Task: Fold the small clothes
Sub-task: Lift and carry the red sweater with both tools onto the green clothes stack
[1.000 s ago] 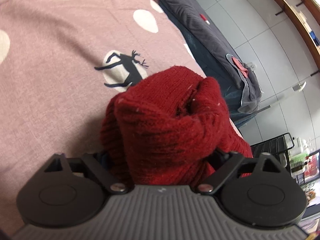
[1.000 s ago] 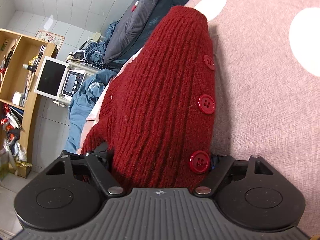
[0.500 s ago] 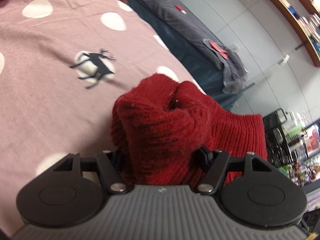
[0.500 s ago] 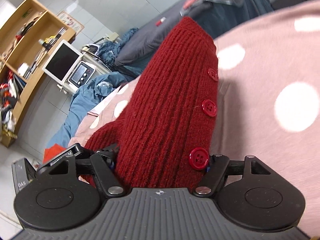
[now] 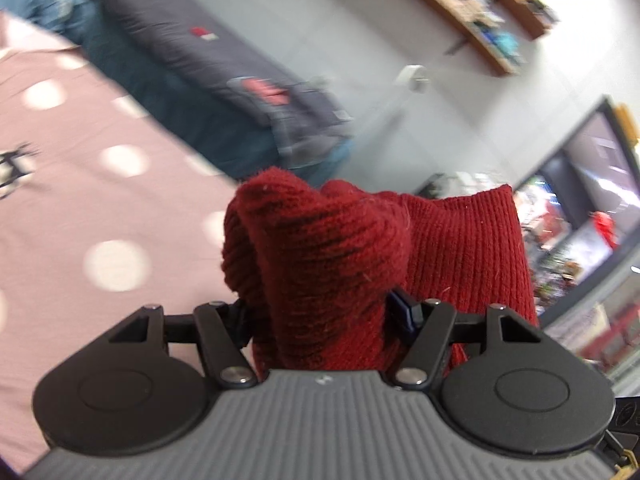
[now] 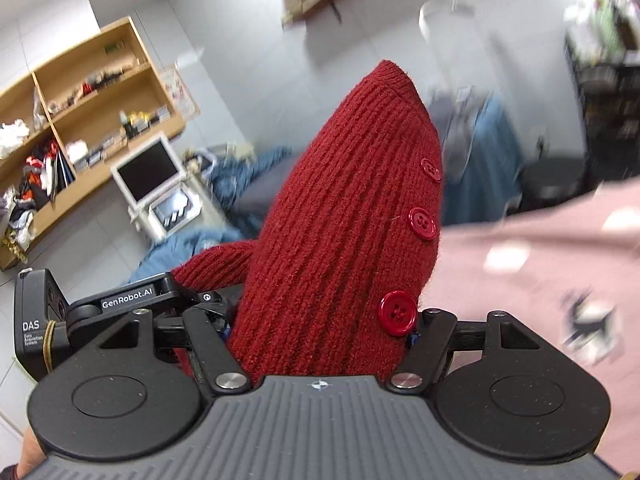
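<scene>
A dark red knitted cardigan (image 5: 328, 248) with red buttons (image 6: 396, 314) hangs lifted above the pink, white-dotted bedspread (image 5: 100, 200). In the left wrist view, my left gripper (image 5: 320, 304) is shut on a bunched fold of the knit, which hides the fingertips. My right gripper (image 6: 320, 320) is shut on the buttoned edge of the cardigan (image 6: 352, 200), whose ribbed body stands up in front of the camera. The left gripper's black housing (image 6: 60, 320) shows close by at the lower left of the right wrist view.
The bedspread (image 6: 540, 260) carries a black deer print (image 6: 588, 328). Dark grey and blue clothes (image 5: 180, 52) lie heaped along its far edge. Wooden shelves (image 6: 80, 92), a small monitor (image 6: 146, 170) and a black rack (image 6: 600, 92) stand by the tiled walls.
Both grippers rose with the cardigan, lifting it off the bedspread. Both views tilted up toward the room, and the left jaws drew closer together on the knit.
</scene>
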Motion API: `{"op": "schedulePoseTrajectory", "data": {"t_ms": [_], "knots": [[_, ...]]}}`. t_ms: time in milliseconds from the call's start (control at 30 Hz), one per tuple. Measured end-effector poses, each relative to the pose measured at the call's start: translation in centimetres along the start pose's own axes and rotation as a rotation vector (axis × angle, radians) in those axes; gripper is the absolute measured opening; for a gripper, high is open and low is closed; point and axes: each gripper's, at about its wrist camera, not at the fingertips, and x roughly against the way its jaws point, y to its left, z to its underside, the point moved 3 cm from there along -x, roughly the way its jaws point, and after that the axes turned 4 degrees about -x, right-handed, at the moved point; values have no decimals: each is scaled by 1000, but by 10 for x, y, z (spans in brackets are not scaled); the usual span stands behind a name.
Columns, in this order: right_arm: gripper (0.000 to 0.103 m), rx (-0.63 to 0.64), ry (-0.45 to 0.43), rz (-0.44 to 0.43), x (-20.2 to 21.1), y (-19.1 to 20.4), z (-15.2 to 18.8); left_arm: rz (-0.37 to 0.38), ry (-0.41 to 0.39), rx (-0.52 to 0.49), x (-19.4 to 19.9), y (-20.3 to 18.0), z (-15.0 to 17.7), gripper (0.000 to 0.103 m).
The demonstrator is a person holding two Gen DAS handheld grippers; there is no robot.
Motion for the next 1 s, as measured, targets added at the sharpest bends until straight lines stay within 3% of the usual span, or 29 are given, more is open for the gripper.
{"op": "schedulePoseTrajectory", "data": {"t_ms": [133,300,467,567,667,800,1000], "knots": [[103,41,-97,48,53,-9,-36,114,-9,-55,4,-83,3,64],[103,85,-192,131,122,-36,-67,260,27,-103,-1,-194,30,64],[103,45,-255,186,185,-81,-84,369,72,-119,-12,-298,84,64],[103,-22,-254,197,211,-112,-85,410,123,-109,-24,-338,127,65],[103,-103,-195,204,221,-147,-76,409,197,-75,-47,-352,169,66],[103,-271,-130,190,206,-196,-48,380,276,13,-75,-332,216,69],[103,-431,-162,84,183,-238,-29,405,267,-48,-102,-334,228,78]]}}
